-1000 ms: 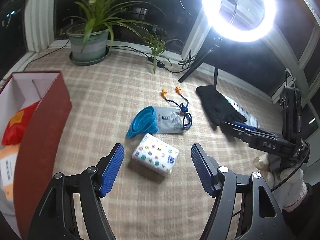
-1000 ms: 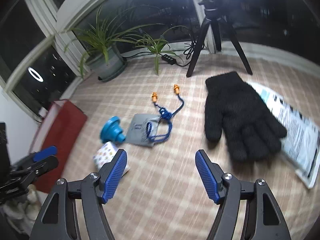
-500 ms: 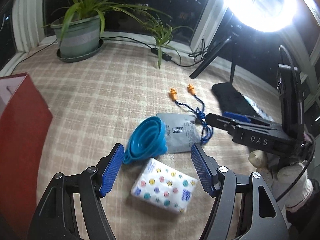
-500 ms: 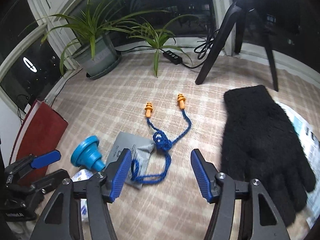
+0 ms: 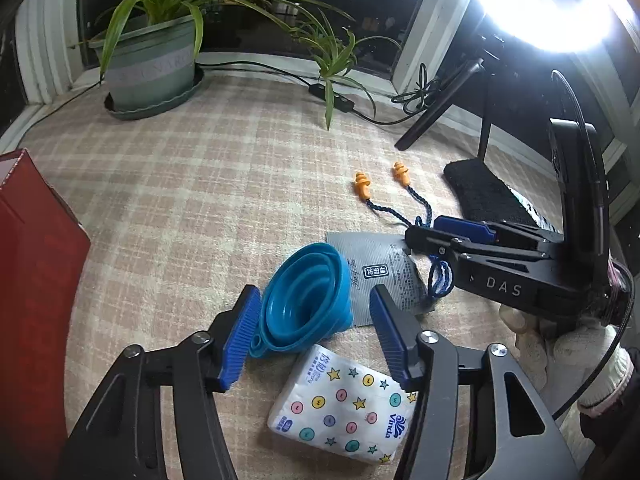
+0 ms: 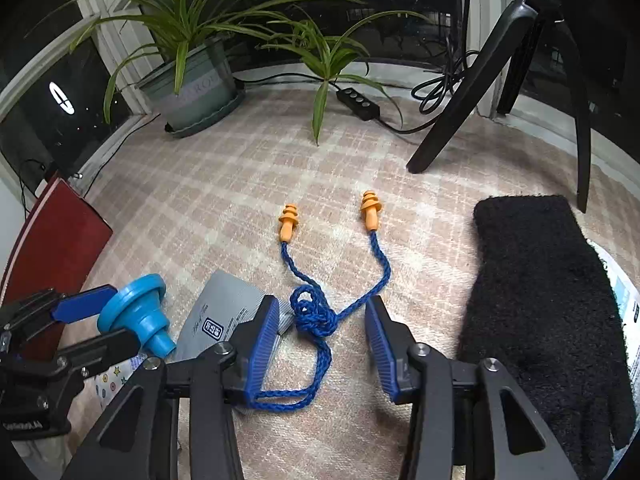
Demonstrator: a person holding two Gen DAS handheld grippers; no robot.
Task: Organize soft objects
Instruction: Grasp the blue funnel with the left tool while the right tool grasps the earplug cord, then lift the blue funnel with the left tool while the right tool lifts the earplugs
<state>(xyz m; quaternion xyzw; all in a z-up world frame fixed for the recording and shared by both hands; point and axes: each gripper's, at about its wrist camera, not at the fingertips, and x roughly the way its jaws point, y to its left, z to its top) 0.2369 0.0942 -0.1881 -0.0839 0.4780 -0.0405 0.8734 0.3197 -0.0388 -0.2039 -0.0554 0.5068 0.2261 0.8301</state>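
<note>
While both tools hang spread over the pile, nothing is gripped yet.
plaid mat (image 5: 208, 184): fills both views; whether it covers a bench or floor, cannot tell.
red box (image 5: 36, 280): left edge of left wrist view, cut off; inside hidden. Likely the drop spot, a guess.
black glove (image 6: 540, 300): right side of right wrist view, lying on a printed packet (image 6: 624, 300) that is mostly covered.
left tool (image 5: 316, 332): lower centre, jaws apart, straddling the blue funnel (image 5: 308, 300), not pinching it.
right tool (image 6: 322, 344): lower centre of its view, jaws apart, either side of the cord knot; left pad seems to touch the cord loop.
tissue pack (image 5: 344, 404): bottom centre of left wrist view, just below the funnel; part under the tool's finger.
grey sachet (image 5: 380, 276): centre, tucked partly beneath funnel; print too small to read.
earplug cord (image 6: 316, 320): blue, knotted, lower centre of right wrist view; orange plugs (image 6: 288, 222) mid-frame.
step, my read: right tool goes for the cord.
how to: close on the knot, thickest bit; keep left pad clear of sachet edge; lift slowly so plugs trail free.
risk: loop snagging on finger.
</note>
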